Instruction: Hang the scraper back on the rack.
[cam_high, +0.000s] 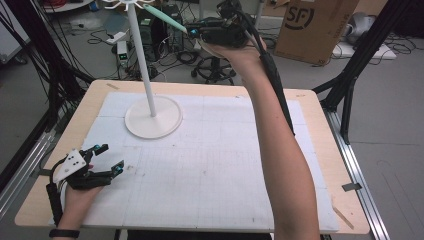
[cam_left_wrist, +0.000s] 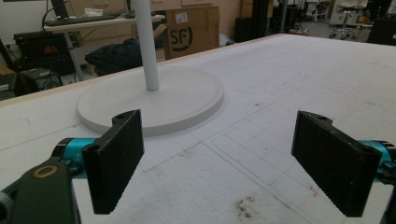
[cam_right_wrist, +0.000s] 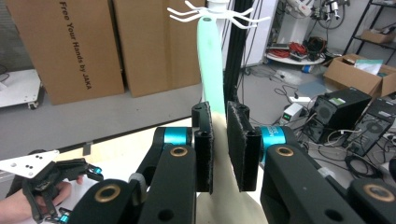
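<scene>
The table (cam_high: 320, 150), covered by a white gridded mat, is seen from above, with a white stand (cam_high: 152, 117) set at about eleven o'clock from the mat's centre. The stand's round base lies flat and its thin pole rises upright to a crown of hooks (cam_right_wrist: 217, 14).

The right gripper (cam_high: 197, 31) is held high at twelve o'clock, beyond the table's far edge, level with the hooks. Its jaws are closed almost together on a pale green utensil (cam_right_wrist: 210, 60), gripped at the wide cream-coloured end, which fills the narrow gap between the pads. The left gripper (cam_high: 110, 159) is rested near the table's eight o'clock corner with its jaws spread wide and nothing between them.

The utensil's long axis is aligned with the right gripper's jaws; the slim handle end is pointed away from the hand toward the crown of hooks, at roughly ten o'clock in the high view. Whether the tip touches a hook cannot be told.

The utensil is judged light and probably of smooth plastic or silicone, so some flex and slip are to be expected. A hold on the broad end, as now, is judged sound, since the slim end is left free for hanging.
</scene>
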